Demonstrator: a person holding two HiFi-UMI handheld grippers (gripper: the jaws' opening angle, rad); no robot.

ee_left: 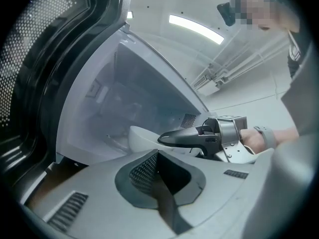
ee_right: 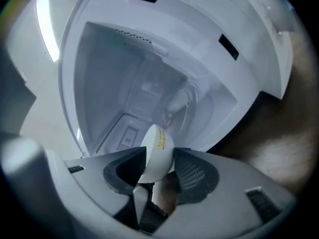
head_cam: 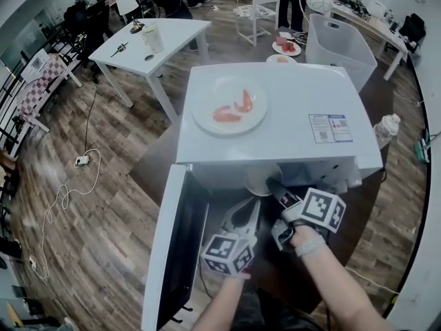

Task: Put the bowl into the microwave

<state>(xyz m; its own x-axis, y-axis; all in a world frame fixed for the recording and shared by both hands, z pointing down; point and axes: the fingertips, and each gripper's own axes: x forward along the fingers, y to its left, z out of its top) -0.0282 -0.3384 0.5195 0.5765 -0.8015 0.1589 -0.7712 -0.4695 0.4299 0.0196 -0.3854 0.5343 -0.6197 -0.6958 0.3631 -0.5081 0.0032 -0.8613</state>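
A white bowl (head_cam: 258, 178) sits in the mouth of the white microwave (head_cam: 289, 88), whose door (head_cam: 169, 247) hangs open to the left. My right gripper (head_cam: 270, 183) reaches in at the bowl. In the right gripper view the bowl's wall (ee_right: 157, 141), with yellow print, stands between the jaws of the right gripper (ee_right: 159, 156), and a gap shows beside the right pad, so it is open. From the left gripper view the bowl (ee_left: 142, 136) lies low in the cavity under a dark finger (ee_left: 182, 136). My left gripper (head_cam: 242, 211) hangs open and empty in front of the oven.
A plate (head_cam: 230, 106) with red food lies on top of the microwave. Behind it stands a white basket (head_cam: 337, 43), and a water bottle (head_cam: 386, 128) is at the right. A white table (head_cam: 172, 29) with a jug is at the back left. Cables trail on the floor (head_cam: 83, 161).
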